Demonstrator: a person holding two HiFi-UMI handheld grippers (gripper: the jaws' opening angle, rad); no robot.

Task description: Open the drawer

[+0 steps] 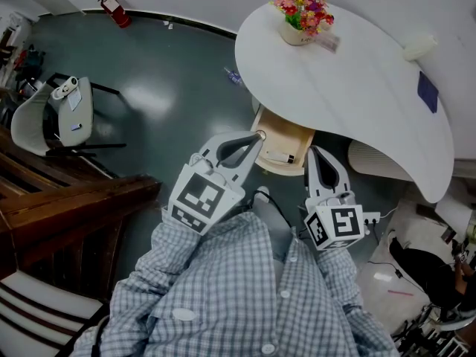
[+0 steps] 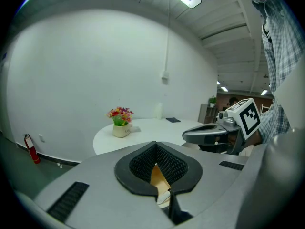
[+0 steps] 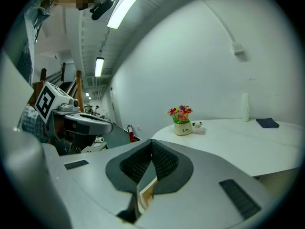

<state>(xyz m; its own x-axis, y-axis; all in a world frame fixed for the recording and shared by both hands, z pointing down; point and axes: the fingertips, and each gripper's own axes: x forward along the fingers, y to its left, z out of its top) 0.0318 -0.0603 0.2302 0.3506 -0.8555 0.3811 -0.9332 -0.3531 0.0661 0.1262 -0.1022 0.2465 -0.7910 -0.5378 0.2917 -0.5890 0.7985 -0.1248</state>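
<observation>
Left gripper [image 2: 155, 149]: jaws pressed together at tips, nothing pinched; only narrow slit lower down, wooden drawer [image 2: 157, 178] showing through. Right gripper [image 3: 151, 147]: jaws likewise closed, empty, drawer [image 3: 147, 192] edge seen below. In head view left gripper [image 1: 253, 141] tip at drawer [image 1: 288, 141] front corner, contact unclear; right gripper [image 1: 321, 162] just beside drawer. Drawer pulled out from under white table [image 1: 357, 80]. Flowers [image 1: 303, 10] on table.

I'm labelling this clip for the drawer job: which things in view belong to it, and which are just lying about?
Belong to the job:
wooden drawer, pulled out under the white table
left gripper, tips at the drawer's edge
right gripper, beside the drawer

Just lying about:
flower pot
dark blue pad
fire extinguisher
white chair
</observation>
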